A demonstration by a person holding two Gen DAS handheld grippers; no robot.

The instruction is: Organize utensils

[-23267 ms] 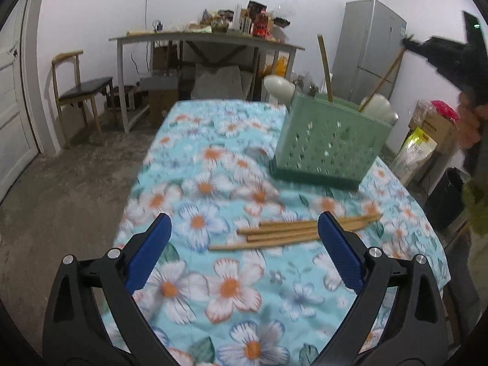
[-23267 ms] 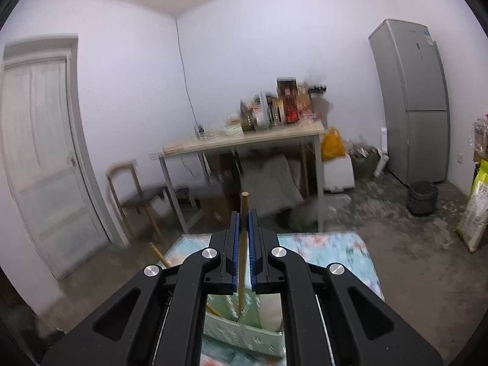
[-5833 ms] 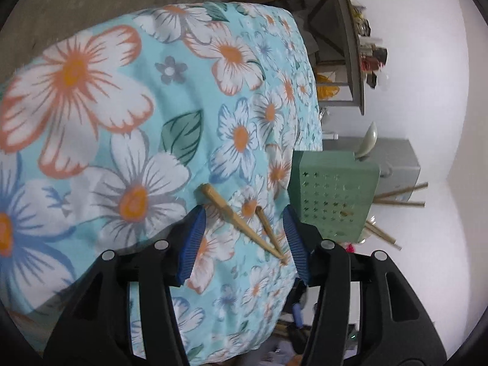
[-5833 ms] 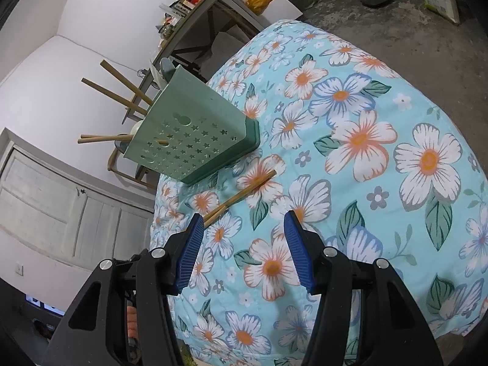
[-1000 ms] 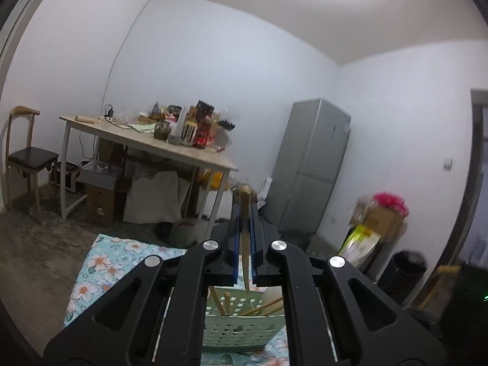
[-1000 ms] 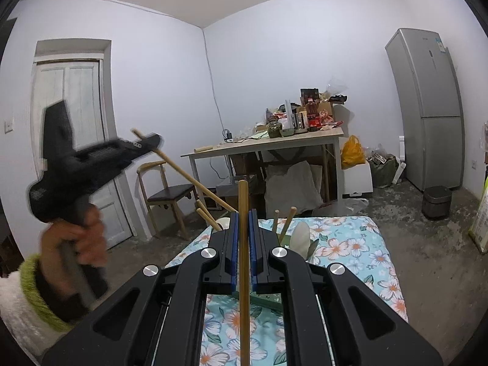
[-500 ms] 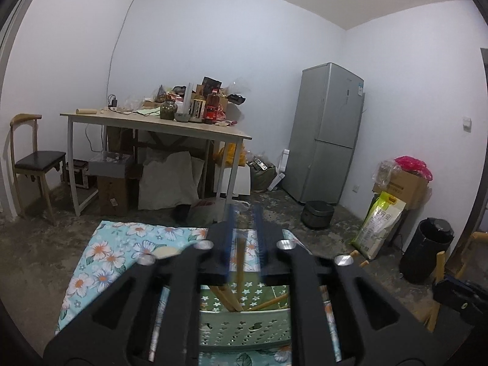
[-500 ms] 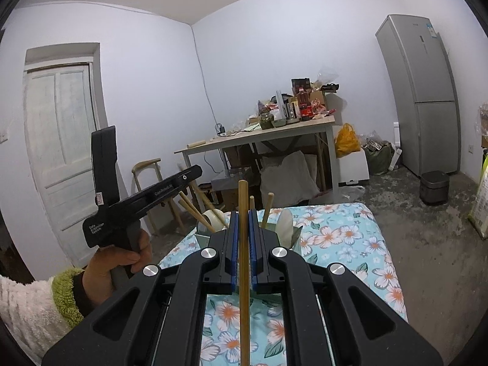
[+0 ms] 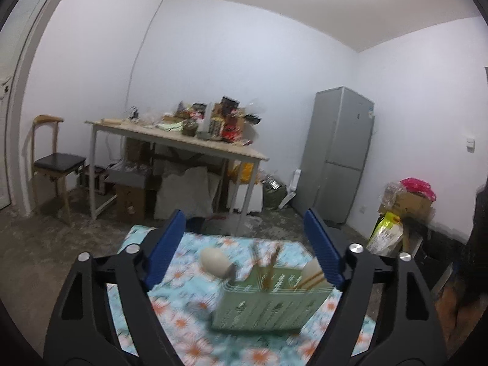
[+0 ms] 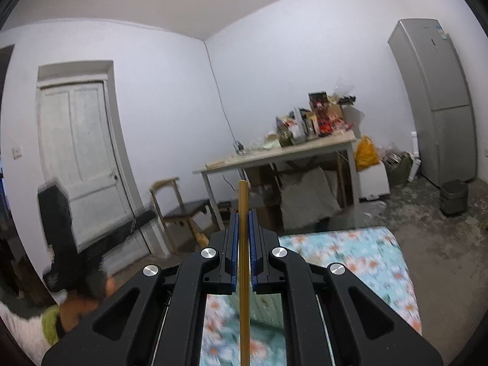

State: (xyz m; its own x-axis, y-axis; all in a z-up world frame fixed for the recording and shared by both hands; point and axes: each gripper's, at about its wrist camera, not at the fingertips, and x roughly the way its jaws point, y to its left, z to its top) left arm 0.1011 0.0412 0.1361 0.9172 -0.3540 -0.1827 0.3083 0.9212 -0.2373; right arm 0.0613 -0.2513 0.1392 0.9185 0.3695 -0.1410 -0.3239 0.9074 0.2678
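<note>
In the left wrist view my left gripper (image 9: 244,245) hovers above the green perforated holder (image 9: 268,306); its jaws are opening wide and nothing is between them. Wooden chopsticks (image 9: 270,267) and two white spoons (image 9: 215,262) stand in the holder on the floral tablecloth (image 9: 183,320). In the right wrist view my right gripper (image 10: 243,238) is shut on an upright wooden chopstick (image 10: 243,207). A strip of the green holder (image 10: 267,308) shows below, between the gripper's arms. The person's hand with the left gripper (image 10: 58,228) is blurred at the left edge.
A cluttered wooden table (image 9: 183,145) and a chair (image 9: 56,164) stand behind. A grey fridge (image 9: 338,155) is at the back right, with boxes and bags (image 9: 405,201) beside it. A white door (image 10: 82,158) and a small bin (image 10: 454,196) show in the right wrist view.
The left jaws went from shut on a chopstick to wide open, and that chopstick is gone from them. The left hand dropped lower in the right view. The right gripper keeps its chopstick.
</note>
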